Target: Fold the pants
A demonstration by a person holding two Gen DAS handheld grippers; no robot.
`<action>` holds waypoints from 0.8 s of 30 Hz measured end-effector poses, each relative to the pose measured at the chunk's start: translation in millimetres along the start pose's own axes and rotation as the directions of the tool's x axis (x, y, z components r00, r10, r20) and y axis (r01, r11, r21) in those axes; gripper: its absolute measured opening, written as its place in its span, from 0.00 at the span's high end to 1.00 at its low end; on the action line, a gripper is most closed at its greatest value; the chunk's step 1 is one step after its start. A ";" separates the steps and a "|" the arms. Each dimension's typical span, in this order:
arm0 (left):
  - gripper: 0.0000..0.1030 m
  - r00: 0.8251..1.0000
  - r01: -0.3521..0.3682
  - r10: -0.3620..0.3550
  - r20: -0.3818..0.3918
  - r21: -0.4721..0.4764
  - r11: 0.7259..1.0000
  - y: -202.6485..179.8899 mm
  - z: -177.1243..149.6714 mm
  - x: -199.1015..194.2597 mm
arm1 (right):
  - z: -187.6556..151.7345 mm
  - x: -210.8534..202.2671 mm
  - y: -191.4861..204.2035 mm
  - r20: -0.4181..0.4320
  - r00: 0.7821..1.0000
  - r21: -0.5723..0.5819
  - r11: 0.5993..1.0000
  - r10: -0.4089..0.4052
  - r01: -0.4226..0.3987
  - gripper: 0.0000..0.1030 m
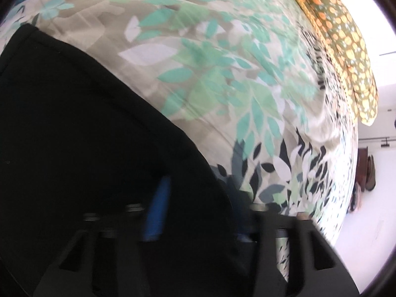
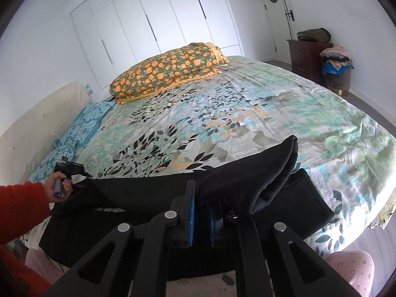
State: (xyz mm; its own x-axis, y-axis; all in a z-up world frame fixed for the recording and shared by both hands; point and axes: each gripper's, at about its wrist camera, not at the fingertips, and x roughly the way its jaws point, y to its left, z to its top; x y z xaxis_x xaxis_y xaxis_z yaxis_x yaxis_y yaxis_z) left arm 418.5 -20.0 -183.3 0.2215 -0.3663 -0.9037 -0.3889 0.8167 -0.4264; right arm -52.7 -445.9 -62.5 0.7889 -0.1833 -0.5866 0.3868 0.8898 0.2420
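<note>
Black pants lie across the near edge of the bed. My right gripper is shut on a raised fold of the pants, lifted above the rest. My left gripper shows at the pants' left end, held by a hand in a red sleeve; its jaws are hidden there. In the left wrist view the black pants fill the lower left and cover the left gripper; one blue pad shows, with black cloth between the fingers.
The bed carries a leaf-print cover. An orange-patterned pillow lies at the far side, blue pillows at left. A dresser and a laundry basket stand at the far right. A pink stool is near right.
</note>
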 end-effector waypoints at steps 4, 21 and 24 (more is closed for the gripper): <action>0.97 0.993 0.118 -0.117 0.024 -0.047 0.992 7.6 -3.2 -17.7 | 5.4 8.5 -17.2 -0.031 0.999 0.066 0.998 0.009 -0.006 0.91; 0.95 0.997 0.068 -0.064 -0.039 0.101 0.993 163.7 -263.0 -137.1 | 20.2 64.9 -146.9 -0.406 0.914 0.318 0.937 -0.005 0.146 0.91; 0.95 0.996 0.083 -0.080 -0.044 0.086 0.993 165.8 -257.8 -129.3 | 9.5 71.3 -152.6 -0.455 0.889 0.278 0.943 -0.039 0.184 0.91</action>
State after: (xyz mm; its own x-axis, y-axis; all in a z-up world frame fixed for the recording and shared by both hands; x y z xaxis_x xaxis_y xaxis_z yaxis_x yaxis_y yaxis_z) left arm 94.9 47.7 -147.1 0.2125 -0.4495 -0.8676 -0.2910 0.8185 -0.4953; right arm -50.9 -598.8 -133.9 0.4690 -0.0075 -0.8832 0.6423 0.6893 0.3352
